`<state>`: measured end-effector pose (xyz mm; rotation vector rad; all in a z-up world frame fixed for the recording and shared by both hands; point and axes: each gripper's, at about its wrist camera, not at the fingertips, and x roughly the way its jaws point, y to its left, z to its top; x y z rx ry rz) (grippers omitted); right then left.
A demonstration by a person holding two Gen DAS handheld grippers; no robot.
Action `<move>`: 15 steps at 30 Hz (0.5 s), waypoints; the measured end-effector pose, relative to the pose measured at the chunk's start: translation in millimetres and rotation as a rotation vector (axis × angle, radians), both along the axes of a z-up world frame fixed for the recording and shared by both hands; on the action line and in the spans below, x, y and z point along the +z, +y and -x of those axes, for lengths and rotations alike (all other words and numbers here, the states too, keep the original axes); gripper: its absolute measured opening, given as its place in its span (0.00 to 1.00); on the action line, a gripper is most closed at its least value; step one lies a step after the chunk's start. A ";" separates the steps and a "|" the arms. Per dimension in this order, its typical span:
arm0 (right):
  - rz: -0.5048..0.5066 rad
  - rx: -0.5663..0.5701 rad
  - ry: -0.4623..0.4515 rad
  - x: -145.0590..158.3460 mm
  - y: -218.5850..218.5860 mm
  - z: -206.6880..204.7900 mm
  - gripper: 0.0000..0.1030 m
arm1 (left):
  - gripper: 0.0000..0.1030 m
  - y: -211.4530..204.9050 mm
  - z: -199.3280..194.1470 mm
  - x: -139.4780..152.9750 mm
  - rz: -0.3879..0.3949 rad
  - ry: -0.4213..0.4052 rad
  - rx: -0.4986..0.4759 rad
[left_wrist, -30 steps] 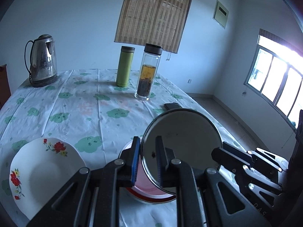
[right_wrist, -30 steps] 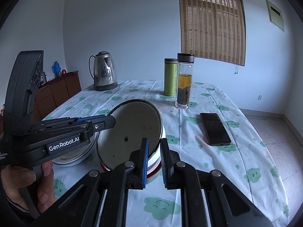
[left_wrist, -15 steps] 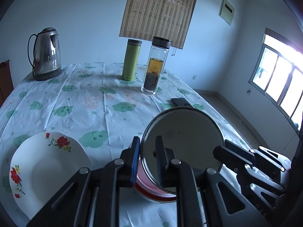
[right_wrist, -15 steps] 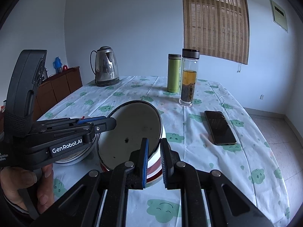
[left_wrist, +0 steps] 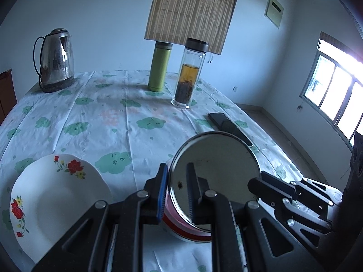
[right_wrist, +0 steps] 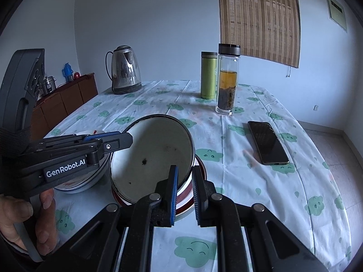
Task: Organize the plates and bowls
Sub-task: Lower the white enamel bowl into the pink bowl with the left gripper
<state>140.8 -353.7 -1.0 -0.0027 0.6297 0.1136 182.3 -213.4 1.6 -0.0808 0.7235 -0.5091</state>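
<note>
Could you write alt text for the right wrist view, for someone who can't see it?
Two handheld grippers, the right gripper and left gripper, clamp opposite rims of a tilted enamel bowl above a red-banded bowl on a cloud-print tablecloth. Behind stand a kettle, two bottles and a phone.

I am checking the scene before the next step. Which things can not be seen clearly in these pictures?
- Red-rimmed bowl: both views, mostly hidden by the tilted enamel bowl that both grippers pinch; contact between them unclear.
- Flowered plate: left wrist view, near edge hidden by the left gripper; right wrist view, mostly behind that gripper.
- Phone: left wrist view, near end behind the enamel bowl.
</note>
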 end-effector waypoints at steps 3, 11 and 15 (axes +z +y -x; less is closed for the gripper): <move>-0.001 -0.001 0.010 -2.3 -0.5 -1.7 0.13 | 0.13 -1.1 -1.2 -2.0 -0.004 0.005 -0.001; 0.003 0.000 0.026 -4.6 -0.6 -4.3 0.13 | 0.13 -2.9 -5.6 -8.3 -0.013 0.034 -0.007; 0.008 0.001 0.029 -3.8 -0.3 -5.1 0.13 | 0.13 -3.5 -7.1 -10.4 -0.014 0.046 -0.011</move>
